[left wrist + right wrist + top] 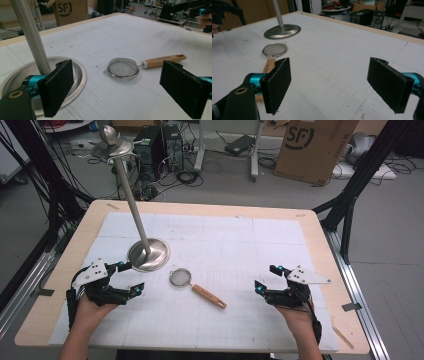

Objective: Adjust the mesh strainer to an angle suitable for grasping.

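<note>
A small mesh strainer (181, 278) with a wooden handle (209, 296) lies flat near the table's middle front; its round sieve (123, 68) and handle (163, 60) lie ahead of the left gripper. A metal stand with a round base (148, 254) and a tall pole (131, 202) rises at the left. My left gripper (130, 277) is open, just left of the strainer and in front of the stand base (80, 72). My right gripper (267, 277) is open, well right of the handle, with nothing between its jaws. Strainer (274, 49) and base (282, 31) appear far off there.
A white gridded mat (240, 250) covers the wooden table (320, 227). Beyond the far edge stand a cardboard box (312, 147), computer cases (160, 145), cables and black frame posts (350, 195). The pole carries a small dish (111, 147) on top.
</note>
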Demonstrator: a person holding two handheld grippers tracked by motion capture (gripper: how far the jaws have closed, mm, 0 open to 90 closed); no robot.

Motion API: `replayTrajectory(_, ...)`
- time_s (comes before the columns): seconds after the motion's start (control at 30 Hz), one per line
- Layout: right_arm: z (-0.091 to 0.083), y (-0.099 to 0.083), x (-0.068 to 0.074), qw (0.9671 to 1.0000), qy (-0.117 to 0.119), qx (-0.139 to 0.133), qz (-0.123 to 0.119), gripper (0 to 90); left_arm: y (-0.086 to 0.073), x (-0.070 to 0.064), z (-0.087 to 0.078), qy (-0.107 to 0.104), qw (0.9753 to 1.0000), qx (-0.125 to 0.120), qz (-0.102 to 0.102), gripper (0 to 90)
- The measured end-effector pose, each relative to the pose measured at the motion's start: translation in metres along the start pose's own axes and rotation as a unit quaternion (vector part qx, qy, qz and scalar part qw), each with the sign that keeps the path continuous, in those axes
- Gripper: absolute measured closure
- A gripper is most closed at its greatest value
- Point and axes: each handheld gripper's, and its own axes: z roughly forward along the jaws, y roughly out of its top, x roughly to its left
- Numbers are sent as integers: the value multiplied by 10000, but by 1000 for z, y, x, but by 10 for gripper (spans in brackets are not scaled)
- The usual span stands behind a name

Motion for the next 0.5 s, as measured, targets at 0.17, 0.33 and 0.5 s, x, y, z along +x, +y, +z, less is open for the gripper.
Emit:
replayTrajectory(0.17, 4, -1, 2, 10000, 30, 73, -61, 182, 0, 0, 0, -6, 10000, 43, 21, 125)
replayTrajectory(0.33, 5, 0, 5, 9999, 94, 91, -8, 183, 0, 0, 0, -3, 10000, 31, 23, 125)
replayTrajectory(0.5, 12, 0, 12, 9994, 283, 168, -108, 223, 0, 0, 0, 4, 10000, 31, 15, 125)
